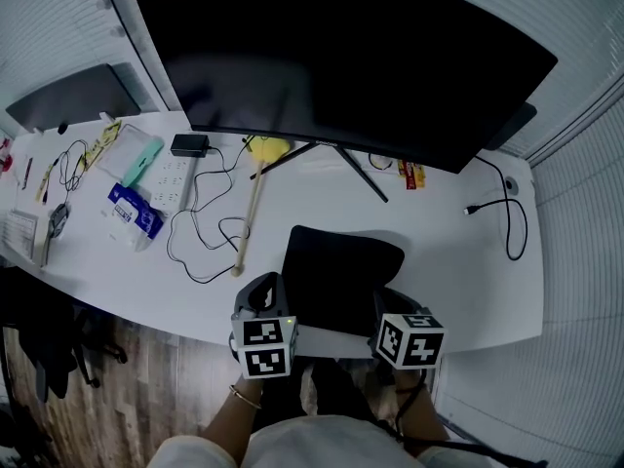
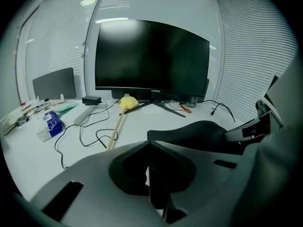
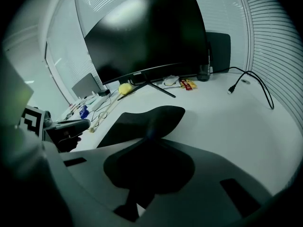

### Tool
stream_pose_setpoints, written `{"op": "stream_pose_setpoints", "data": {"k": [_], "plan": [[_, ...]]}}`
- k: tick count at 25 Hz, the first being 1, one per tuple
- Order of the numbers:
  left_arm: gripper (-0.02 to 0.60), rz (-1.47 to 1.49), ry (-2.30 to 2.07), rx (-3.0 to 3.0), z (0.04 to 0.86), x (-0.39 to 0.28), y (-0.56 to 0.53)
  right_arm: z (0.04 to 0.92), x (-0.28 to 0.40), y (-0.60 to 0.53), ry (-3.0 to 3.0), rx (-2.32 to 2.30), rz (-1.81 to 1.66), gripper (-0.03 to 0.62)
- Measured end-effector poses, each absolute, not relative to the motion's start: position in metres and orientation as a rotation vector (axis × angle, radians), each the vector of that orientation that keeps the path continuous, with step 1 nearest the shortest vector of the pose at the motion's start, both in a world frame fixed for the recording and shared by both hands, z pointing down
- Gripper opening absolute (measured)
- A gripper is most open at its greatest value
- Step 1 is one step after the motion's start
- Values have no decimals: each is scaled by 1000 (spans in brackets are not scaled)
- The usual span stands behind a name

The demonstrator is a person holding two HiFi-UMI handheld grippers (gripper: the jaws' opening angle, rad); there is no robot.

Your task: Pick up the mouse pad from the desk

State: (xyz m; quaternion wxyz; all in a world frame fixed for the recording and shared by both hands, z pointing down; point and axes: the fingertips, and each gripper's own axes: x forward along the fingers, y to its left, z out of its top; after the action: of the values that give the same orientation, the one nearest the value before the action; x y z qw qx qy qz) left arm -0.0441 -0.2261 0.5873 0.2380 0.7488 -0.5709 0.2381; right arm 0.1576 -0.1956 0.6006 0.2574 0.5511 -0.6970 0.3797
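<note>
Left tool (image 2: pixel 150 145): my jaws closed on the mouse pad (image 1: pixel 336 266), table's (image 1: pixel 468 271) near edge.
Right tool (image 3: pixel 147 138): clamped on the same pad.

Grey left gripper (image 1: pixel 265 295) and right gripper (image 1: pixel 390 310) carry white cubes (image 1: pixel 265 347) printed with black squares; a thin bracelet (image 1: pixel 244 396) is worn.

All three views are dim, with a cool blue-grey cast. The white desk (image 1: pixel 458 261) is the brightest surface. Overhead light shows as soft glare across the upper left of the monitor (image 3: pixel 142 37). The mouse pad (image 1: pixel 336 271) reads as flat black and throws a faint shadow. Both gripper views bend strongly, fall to black in the corners, and blur the near foreground.
</note>
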Motion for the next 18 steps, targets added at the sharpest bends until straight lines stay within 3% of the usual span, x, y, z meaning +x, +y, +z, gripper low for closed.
{"op": "stream_pose_setpoints", "data": {"k": [18], "plan": [[5,453,-1599,2152,522,-40,-245,484,114,-218,-2191,1386,715,52]]}}
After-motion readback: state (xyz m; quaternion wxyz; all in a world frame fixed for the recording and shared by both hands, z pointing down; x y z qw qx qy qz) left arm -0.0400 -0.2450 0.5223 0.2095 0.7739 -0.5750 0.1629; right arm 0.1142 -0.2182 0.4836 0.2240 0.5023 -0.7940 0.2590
